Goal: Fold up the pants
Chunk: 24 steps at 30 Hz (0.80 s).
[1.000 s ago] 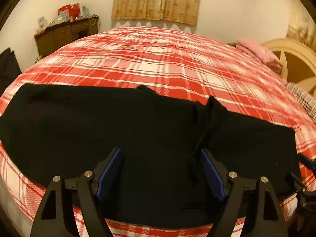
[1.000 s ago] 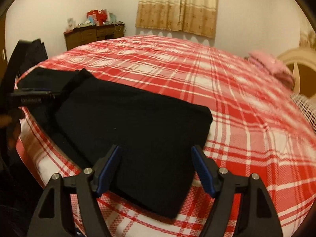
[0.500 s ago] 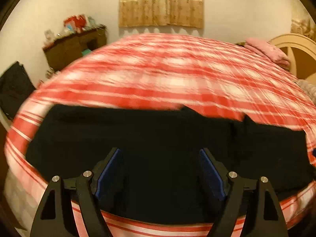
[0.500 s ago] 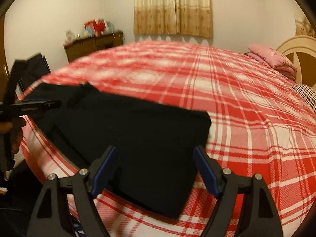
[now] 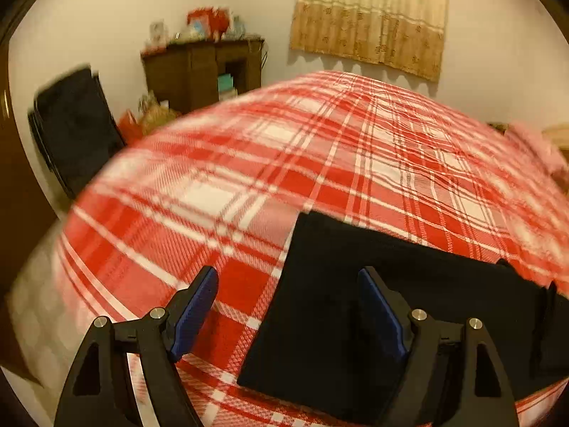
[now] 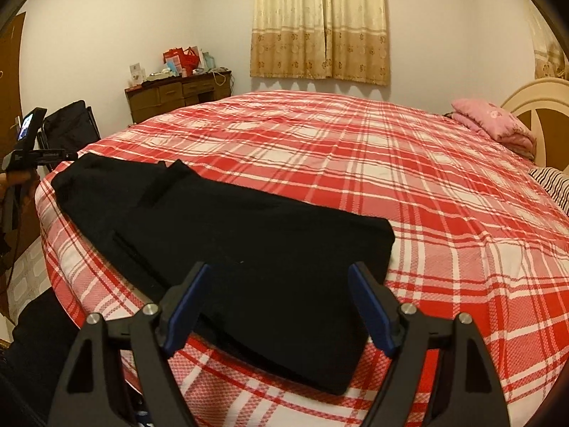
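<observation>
Black pants [image 6: 266, 227] lie lengthwise along the near edge of the red plaid bed [image 6: 355, 163], folded into a long strip. My right gripper [image 6: 279, 293] hovers open over their right end, its blue pads [image 6: 371, 306] clear of the cloth. In the left wrist view the pants' other end [image 5: 338, 249] shows as a straight edge running between the fingers. My left gripper [image 5: 288, 302] is open above that edge, one finger over bare sheet [image 5: 213, 192] and the other over black cloth. Nothing is held by either.
A wooden dresser [image 6: 177, 96] with clutter stands against the far wall, left of the curtain [image 6: 320, 21]. A black chair [image 6: 71, 128] sits off the bed's left corner. A pink folded blanket [image 6: 494, 121], a striped pillow [image 6: 551, 181] and the headboard [image 6: 533, 103] are at right.
My left gripper has swept sideways along the pants from their middle to their left end, with the view blurred by motion. The right gripper has barely moved and stays open.
</observation>
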Available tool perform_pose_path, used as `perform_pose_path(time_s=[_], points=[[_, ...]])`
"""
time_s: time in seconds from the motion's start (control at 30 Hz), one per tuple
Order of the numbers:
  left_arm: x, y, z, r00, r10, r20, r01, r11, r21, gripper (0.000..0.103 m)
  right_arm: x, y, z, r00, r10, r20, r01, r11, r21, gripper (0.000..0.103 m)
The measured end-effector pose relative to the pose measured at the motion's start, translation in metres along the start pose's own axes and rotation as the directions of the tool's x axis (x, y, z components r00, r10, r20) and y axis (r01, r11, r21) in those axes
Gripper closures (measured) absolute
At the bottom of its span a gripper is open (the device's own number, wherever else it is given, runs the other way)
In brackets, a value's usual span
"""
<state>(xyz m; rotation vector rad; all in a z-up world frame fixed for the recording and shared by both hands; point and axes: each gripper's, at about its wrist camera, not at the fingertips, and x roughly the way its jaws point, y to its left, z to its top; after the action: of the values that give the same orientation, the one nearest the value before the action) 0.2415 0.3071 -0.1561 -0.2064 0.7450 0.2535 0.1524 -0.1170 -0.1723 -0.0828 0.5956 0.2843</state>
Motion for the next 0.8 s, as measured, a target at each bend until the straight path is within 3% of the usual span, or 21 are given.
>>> perform_pose_path(time_s=[0.07, 0.2, 0.27, 0.43, 0.47, 0.63, 0.8], points=[[0.012, 0.002, -0.006, 0.999, -0.032, -0.035, 0.031, 0.999, -0.027, 0.021, 0.001, 0.002, -0.001, 1.000, -0.004, -0.006, 0.004, 1.000, -0.006, 0.021], [0.011, -0.006, -0.009, 0.999, -0.038, -0.010, 0.039, 0.999, 0.019, 0.025, 0.002, 0.003, -0.003, 1.000, -0.005, -0.007, 0.005, 1.000, -0.006, 0.021], [0.012, -0.011, -0.009, 0.997, -0.075, -0.022, 0.076, 0.996, 0.042, 0.041, 0.002, 0.003, -0.003, 1.000, -0.007, -0.009, 0.007, 1.000, -0.005, 0.021], [0.011, -0.016, -0.007, 0.994, -0.096, -0.061, 0.100, 0.993, 0.066, 0.062, 0.002, 0.003, -0.003, 1.000, -0.006, -0.005, 0.006, 1.000, -0.003, 0.021], [0.010, -0.015, -0.006, 0.989, -0.128, -0.071, 0.131, 0.990, 0.047, 0.076, 0.003, 0.003, -0.003, 1.000, -0.006, -0.005, 0.006, 1.000, -0.003, 0.021], [0.002, -0.023, -0.009, 0.991, -0.118, -0.067, 0.122, 0.990, 0.069, 0.081, 0.002, 0.003, -0.003, 1.000, -0.012, -0.005, 0.012, 1.000, -0.007, 0.021], [-0.013, -0.021, -0.003, 0.988, -0.150, -0.029, 0.150, 0.989, 0.012, 0.081, 0.001, 0.000, -0.002, 1.000, -0.016, -0.001, 0.016, 1.000, -0.001, 0.021]])
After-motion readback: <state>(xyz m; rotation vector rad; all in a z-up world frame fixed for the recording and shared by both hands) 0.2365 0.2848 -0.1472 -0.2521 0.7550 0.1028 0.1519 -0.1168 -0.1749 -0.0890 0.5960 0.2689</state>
